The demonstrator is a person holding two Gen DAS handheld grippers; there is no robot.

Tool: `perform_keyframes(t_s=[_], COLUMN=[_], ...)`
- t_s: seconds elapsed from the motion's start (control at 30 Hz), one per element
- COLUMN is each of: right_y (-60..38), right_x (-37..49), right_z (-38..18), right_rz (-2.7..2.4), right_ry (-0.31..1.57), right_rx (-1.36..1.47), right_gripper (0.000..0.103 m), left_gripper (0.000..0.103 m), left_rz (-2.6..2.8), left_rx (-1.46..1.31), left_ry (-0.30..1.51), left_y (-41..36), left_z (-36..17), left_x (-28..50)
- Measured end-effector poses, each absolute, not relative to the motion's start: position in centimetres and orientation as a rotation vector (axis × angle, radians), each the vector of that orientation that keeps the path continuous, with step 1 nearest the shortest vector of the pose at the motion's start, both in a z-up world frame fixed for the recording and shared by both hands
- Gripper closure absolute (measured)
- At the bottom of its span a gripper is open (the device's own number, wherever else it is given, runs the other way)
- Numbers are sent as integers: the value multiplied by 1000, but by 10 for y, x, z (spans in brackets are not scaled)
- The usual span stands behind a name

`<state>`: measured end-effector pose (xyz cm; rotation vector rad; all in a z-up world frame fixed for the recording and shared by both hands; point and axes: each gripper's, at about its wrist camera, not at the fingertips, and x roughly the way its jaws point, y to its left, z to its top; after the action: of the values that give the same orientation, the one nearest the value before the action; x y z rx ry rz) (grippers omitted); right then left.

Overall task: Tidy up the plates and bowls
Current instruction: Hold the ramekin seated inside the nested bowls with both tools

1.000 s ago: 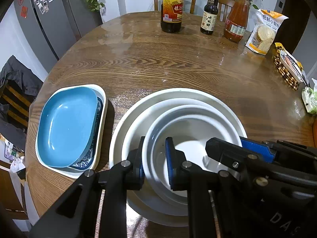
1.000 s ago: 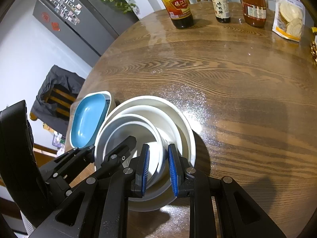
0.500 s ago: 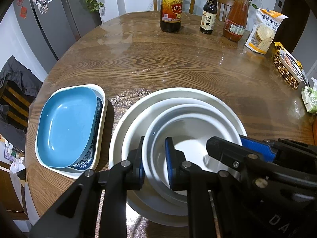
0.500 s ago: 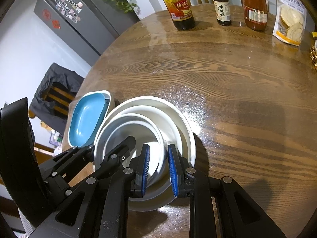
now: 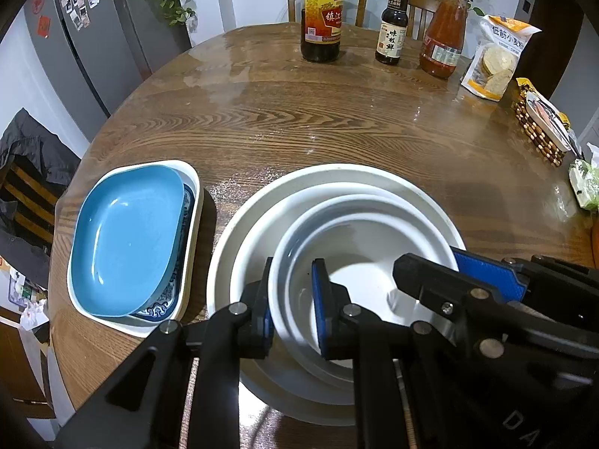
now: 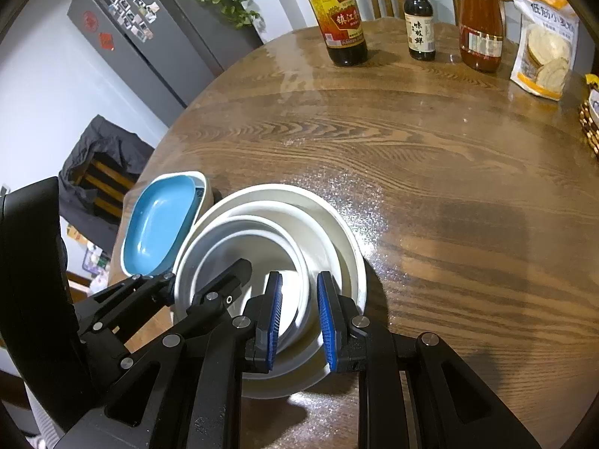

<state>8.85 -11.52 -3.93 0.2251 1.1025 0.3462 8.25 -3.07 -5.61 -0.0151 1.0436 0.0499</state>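
Note:
Nested white bowls [image 5: 337,202] sit on the round wooden table [image 5: 337,119], also in the right wrist view [image 6: 269,217]. My left gripper [image 5: 292,299] straddles the near-left rim of the inner white bowls [image 5: 359,284], jaws close around it. My right gripper [image 6: 297,318] straddles the near-right rim of the same inner bowls [image 6: 243,247], with a small gap to the pads. A blue plate [image 5: 127,235] lies stacked on a patterned plate in a white dish to the left, also seen in the right wrist view [image 6: 157,224].
At the table's far side stand a vinegar bottle [image 5: 322,15], a soy sauce bottle [image 5: 391,26] and a red sauce jar [image 5: 443,33]. A snack bag [image 5: 498,60] and a woven basket [image 5: 539,127] sit at the right. A grey fridge [image 6: 149,37] stands behind left.
Both grippers stay on the inner bowls' rim. The view has shifted slightly, as if both grippers and bowls rose a little.

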Motion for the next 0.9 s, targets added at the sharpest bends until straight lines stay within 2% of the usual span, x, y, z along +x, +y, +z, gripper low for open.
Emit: perform_keyframes(t_s=[0.9], right_y=[-115], right_x=[77], right_z=[-39], right_rz=[293], right_ry=[1070], right_rx=[236], right_gripper=[81], left_gripper=[89], left_rz=[4], left_rx=[8], left_ry=[1021], left_y=[-33], left_z=[-59], left_x=[78])
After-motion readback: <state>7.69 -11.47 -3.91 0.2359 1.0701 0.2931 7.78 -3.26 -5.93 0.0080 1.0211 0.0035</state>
